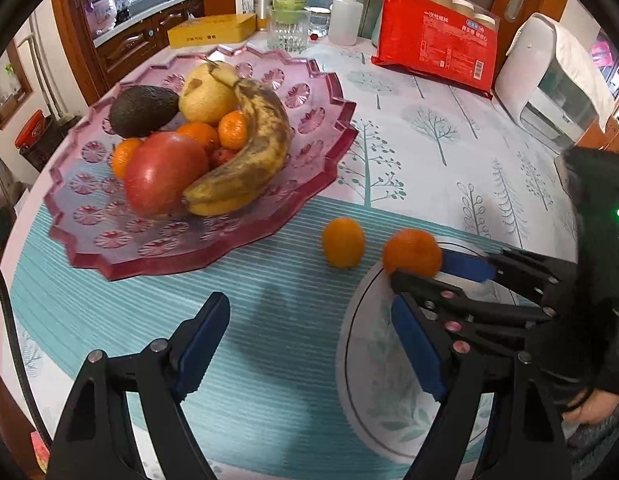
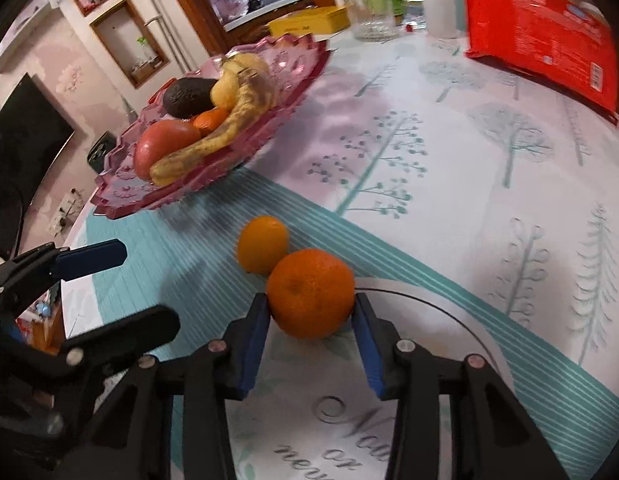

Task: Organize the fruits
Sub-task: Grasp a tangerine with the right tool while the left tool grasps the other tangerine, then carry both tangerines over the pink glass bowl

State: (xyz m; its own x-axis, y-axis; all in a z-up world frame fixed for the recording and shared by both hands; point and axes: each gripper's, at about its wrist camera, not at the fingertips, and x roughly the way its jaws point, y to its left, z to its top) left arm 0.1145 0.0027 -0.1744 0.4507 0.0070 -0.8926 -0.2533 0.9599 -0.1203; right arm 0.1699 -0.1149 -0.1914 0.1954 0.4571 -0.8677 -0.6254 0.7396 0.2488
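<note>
Right wrist view: right gripper (image 2: 311, 312) pinches the tangerine (image 2: 310, 294) on the tablecloth (image 2: 449, 184); left gripper (image 1: 309, 344) hangs spread, holding nothing

The right gripper (image 2: 309, 312) points steeply down, its blue pads (image 2: 251, 344) pressed against both sides of an orange (image 2: 311, 294). The left gripper (image 1: 309, 344) tilts down beside it, jaws wide and empty.

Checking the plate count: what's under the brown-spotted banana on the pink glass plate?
The banana rests over small orange tangerines and against a red apple. Anything beneath them on the pink plate is covered.
</note>
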